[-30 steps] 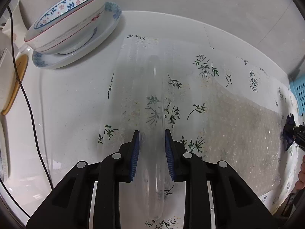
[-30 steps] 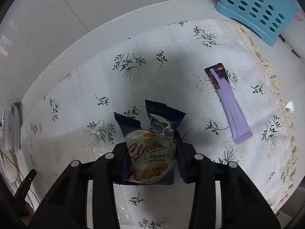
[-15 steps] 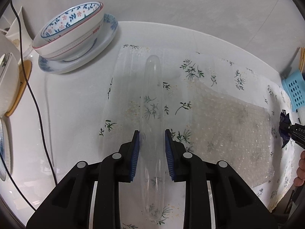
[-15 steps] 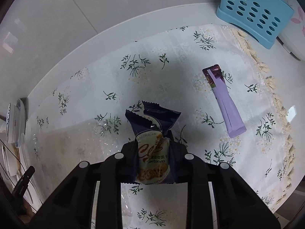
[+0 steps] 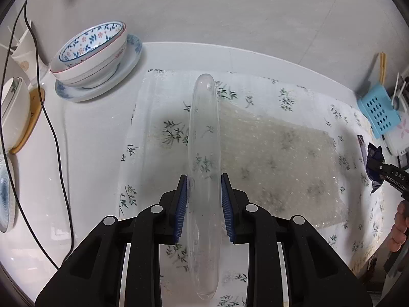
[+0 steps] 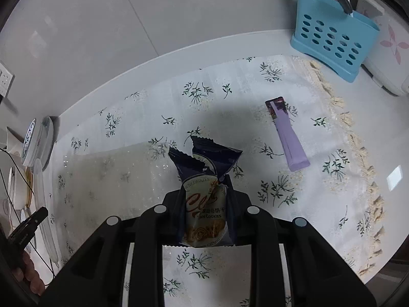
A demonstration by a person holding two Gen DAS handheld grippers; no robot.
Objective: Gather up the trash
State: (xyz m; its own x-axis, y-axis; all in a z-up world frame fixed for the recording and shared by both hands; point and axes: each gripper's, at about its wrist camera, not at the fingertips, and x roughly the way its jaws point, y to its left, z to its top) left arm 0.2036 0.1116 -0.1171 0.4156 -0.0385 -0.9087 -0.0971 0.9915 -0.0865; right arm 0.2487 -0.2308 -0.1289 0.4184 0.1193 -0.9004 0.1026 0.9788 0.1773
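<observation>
Your worktop (image 5: 97, 153) carries a cloth (image 6: 230, 107); on it, a bubble-wrap sheet (image 5: 276, 153) lies left of a sachet (image 6: 287, 135). Stacked bowls (image 5: 89, 51) sit far left, a basket (image 6: 332, 35) far right.

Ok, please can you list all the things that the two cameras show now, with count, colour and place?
clear plastic tray: one, transparent, edge-on between the left pads.
cookie wrapper: one, dark blue, pinched by the right gripper.
purple sachet: one, lilac, lying on the cloth.
bubble wrap: one sheet, clear, on the cloth.
floral cloth: one, white with green sprigs, covering the table.
bowl on plate: white with blue flowers, far left.
blue basket: one, far right.
left gripper: black, blue pads.
right gripper: black.
</observation>
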